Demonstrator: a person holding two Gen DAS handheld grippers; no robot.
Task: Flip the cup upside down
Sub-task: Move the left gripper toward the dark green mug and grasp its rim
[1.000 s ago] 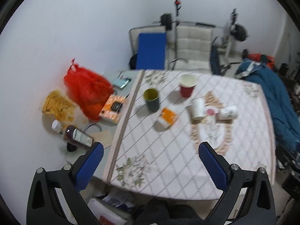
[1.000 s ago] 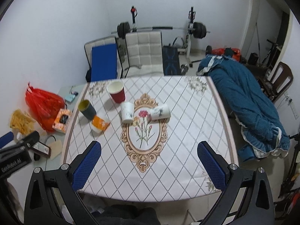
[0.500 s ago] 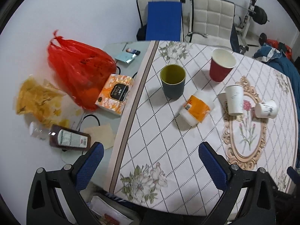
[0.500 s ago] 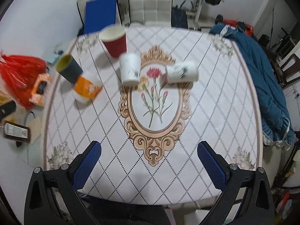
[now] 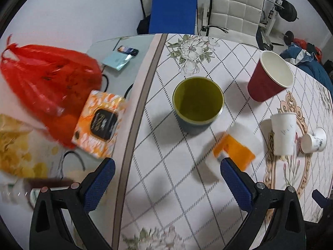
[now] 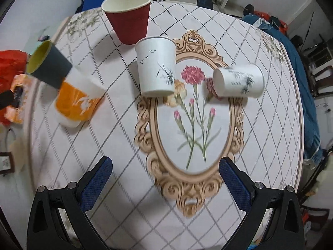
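Several cups stand on the patterned table. A dark cup with a green inside (image 5: 197, 102) (image 6: 49, 66) stands upright, straight ahead of my open, empty left gripper (image 5: 165, 179). An orange and white cup (image 5: 233, 150) (image 6: 78, 100) is beside it. A red paper cup (image 5: 269, 77) (image 6: 129, 18) stands upright. A white paper cup (image 6: 156, 66) (image 5: 284, 134) stands upright ahead of my open, empty right gripper (image 6: 166, 177). A second white cup (image 6: 238, 81) (image 5: 314, 140) lies on its side.
Left of the tablecloth (image 5: 179, 187) lie a red plastic bag (image 5: 47, 79), an orange tissue box (image 5: 100, 123), a phone (image 5: 127, 51) and a bottle (image 5: 18, 189). Chairs (image 5: 233, 8) stand behind the table. A blue blanket (image 6: 306, 87) lies to the right.
Both grippers have moved forward and down toward the table. The cups now look much larger and closer. Both grippers have stayed open. No cup has moved.
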